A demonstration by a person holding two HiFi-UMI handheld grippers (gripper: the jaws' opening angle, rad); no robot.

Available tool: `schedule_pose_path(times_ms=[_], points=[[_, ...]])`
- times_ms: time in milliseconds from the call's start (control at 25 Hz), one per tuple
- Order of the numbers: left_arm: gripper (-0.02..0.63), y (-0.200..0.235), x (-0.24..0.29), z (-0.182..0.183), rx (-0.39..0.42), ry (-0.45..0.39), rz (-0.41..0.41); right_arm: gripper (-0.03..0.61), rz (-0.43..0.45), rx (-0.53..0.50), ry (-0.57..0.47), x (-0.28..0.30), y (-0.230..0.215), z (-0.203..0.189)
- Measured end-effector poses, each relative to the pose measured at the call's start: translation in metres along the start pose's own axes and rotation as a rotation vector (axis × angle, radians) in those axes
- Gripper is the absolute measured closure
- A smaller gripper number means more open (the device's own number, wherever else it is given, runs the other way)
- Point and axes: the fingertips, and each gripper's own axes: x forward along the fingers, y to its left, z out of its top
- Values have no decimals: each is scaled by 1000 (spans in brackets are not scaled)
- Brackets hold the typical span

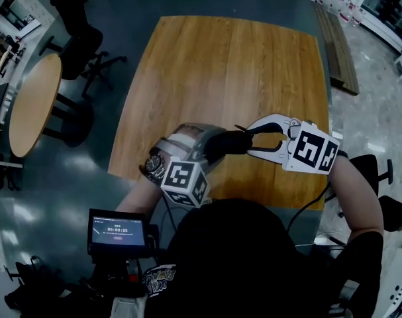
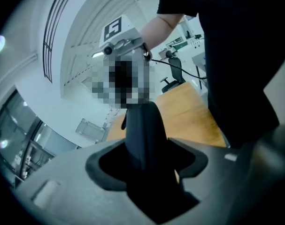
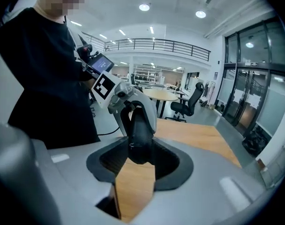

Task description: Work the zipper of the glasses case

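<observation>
Wooden table in front of the person, with a round table off to the left on the grey floor. The black glasses case is held in the air over the wooden table's near edge, lying crosswise between both tools. Left gripper: jaws wide, clamped on the case body, which fills the gap. Right gripper: jaws narrower, pinching the case's end tip. A small tab sticks up at that end.
</observation>
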Motion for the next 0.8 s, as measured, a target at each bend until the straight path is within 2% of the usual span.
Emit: schedule_pose_path(times_ms=[80,200,280,360,400,640,800], points=[[347,-1,-1,-3,27,18,9,423,24,2,15,6,3,0],[347,-1,-1,-10,68,45,24,442,17,-56,39,12,3,-2],[347,-1,0,-12,42,33,23,455,-6,-98,43,11,2,-2],[347,-1,1,-15,10,22,26,499,-19,-107,32,9,3,-2],[347,-2,1,-16,5,21,26,501,-26,-107,24,8,3,-3],[348,0,3,-15,74,27,60,555,28,-24,-85,-1,11,0],[348,2,2,-7,105,-12,92,549,80,19,-164,-12,18,8]])
